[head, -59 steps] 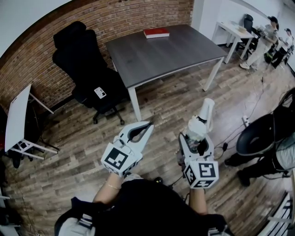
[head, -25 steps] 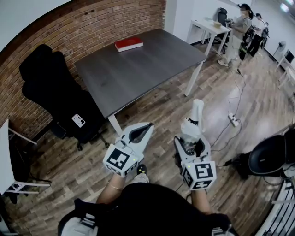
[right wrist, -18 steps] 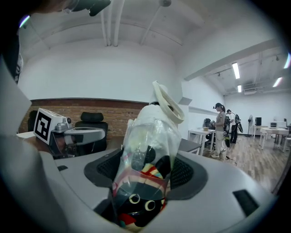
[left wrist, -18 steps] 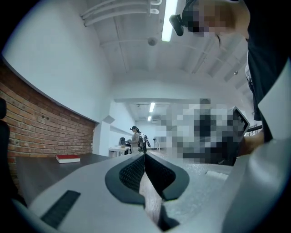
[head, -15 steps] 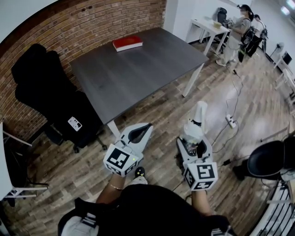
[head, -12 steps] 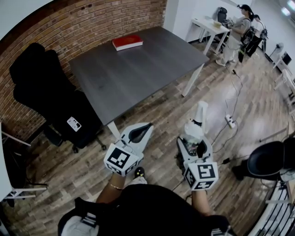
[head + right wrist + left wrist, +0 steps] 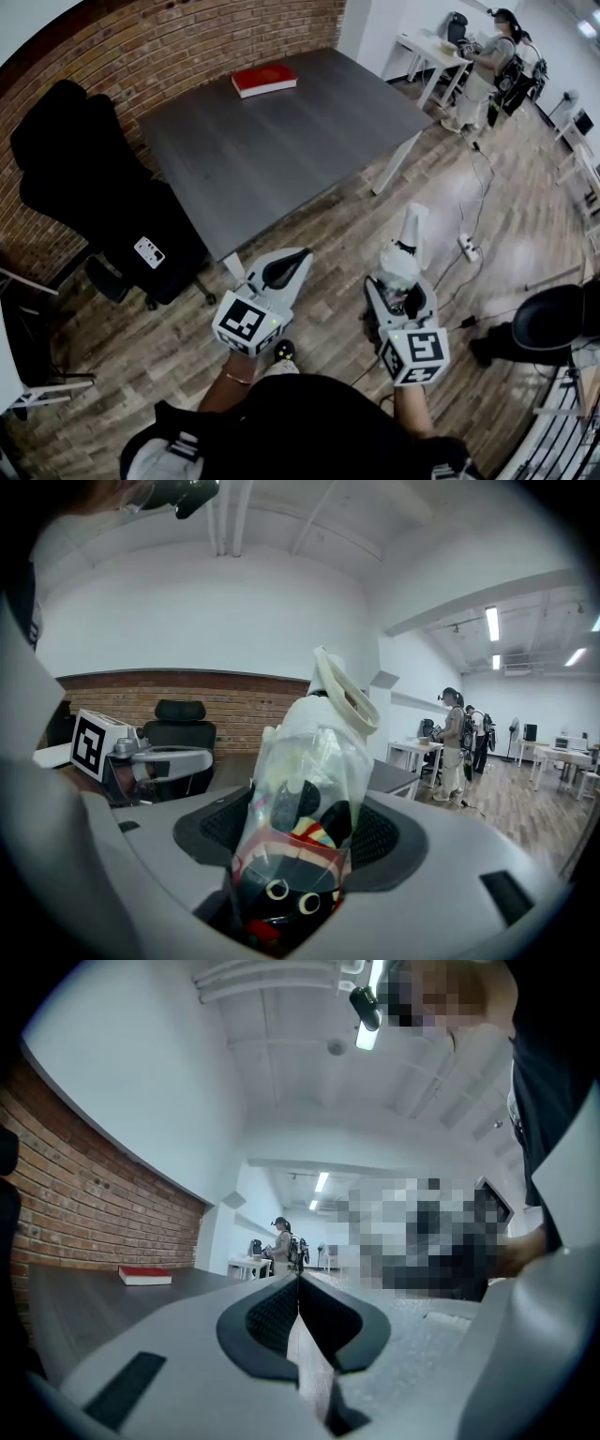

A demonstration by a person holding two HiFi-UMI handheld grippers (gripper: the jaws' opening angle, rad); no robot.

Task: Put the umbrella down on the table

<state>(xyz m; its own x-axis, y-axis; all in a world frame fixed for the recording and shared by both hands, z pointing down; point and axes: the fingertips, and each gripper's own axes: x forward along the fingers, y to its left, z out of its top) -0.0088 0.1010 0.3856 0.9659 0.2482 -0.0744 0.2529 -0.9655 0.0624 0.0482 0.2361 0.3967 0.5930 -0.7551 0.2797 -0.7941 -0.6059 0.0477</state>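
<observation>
A folded umbrella [image 7: 406,255] in a clear sleeve, with a white loop handle, stands upright between the jaws of my right gripper [image 7: 401,284]. In the right gripper view the umbrella [image 7: 302,789] shows a cartoon print, and the right gripper [image 7: 307,834] is shut on its lower part. My left gripper [image 7: 292,263] is shut and holds nothing; its pads [image 7: 272,1314] meet. Both hang over the wood floor, short of the dark grey table [image 7: 281,150], which carries a red book [image 7: 264,80].
A black office chair [image 7: 89,192] stands left of the table against the brick wall. At the back right there is a white desk [image 7: 424,47] with people [image 7: 487,58] beside it. A power strip and cable [image 7: 466,247] lie on the floor; another black chair [image 7: 553,323] is at right.
The table has come nearer and shifted in the head view as the person walked toward it. Both grippers keep their pose, the right one still gripping the umbrella.
</observation>
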